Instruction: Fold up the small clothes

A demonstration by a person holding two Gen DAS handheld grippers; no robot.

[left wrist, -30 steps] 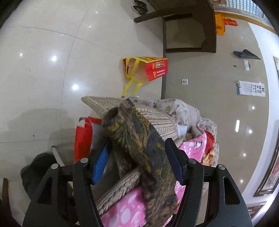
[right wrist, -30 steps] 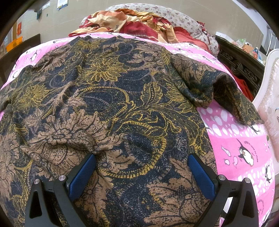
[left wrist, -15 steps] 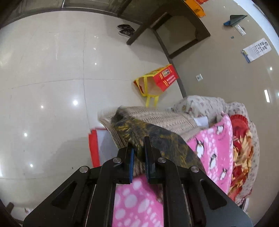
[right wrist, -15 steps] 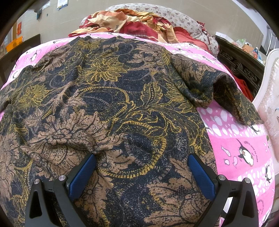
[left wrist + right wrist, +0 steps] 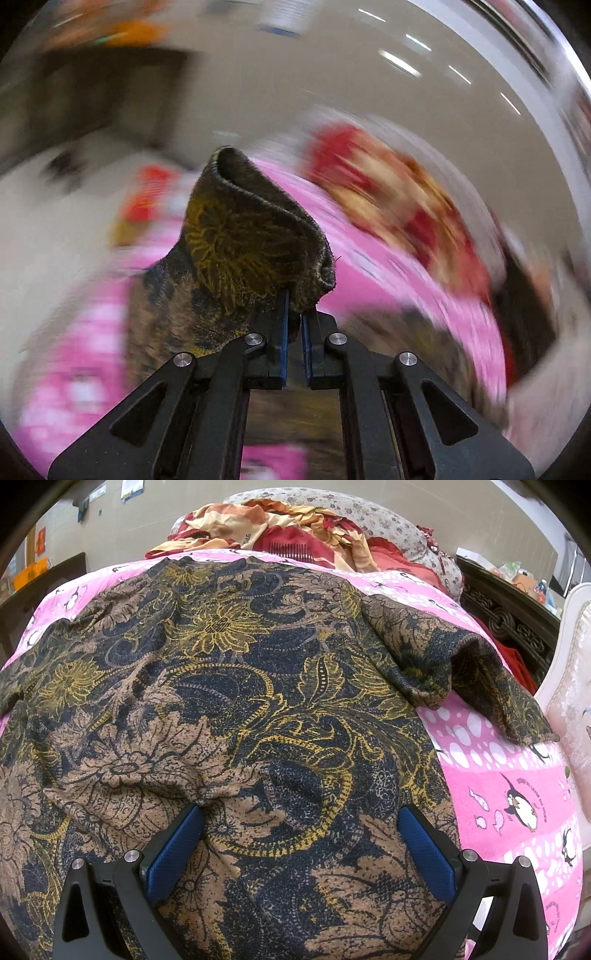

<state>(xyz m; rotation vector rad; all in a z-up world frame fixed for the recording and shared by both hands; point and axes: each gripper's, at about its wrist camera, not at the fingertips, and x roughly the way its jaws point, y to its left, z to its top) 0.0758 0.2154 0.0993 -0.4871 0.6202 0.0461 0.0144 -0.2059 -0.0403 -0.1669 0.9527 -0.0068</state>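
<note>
The dark floral garment (image 5: 229,709) lies spread nearly flat over the pink penguin blanket (image 5: 517,797) on the bed, filling most of the right wrist view. Its right sleeve (image 5: 491,694) sticks out toward 2 o'clock, not yet folded in. So the fold looks only just begun: the body is laid out, but no side has been turned over and no crease is set.

The left tongs (image 5: 293,310) are clenched on a hemmed end of the garment (image 5: 255,236), apparently a sleeve cuff, which stands up from the jaws toward 12 o'clock; the jaws have just been closing with the cloth between them. Everything behind it is smeared with blur.

The right tongs (image 5: 301,834) are released, jaws wide, their blue pads (image 5: 177,845) pressing down on the fabric near 6 o'clock as if pinning it rather than pinching it.

Left to do, by my reckoning: lay the lifted end across the body, bring in the other sleeve, then fold the length.
</note>
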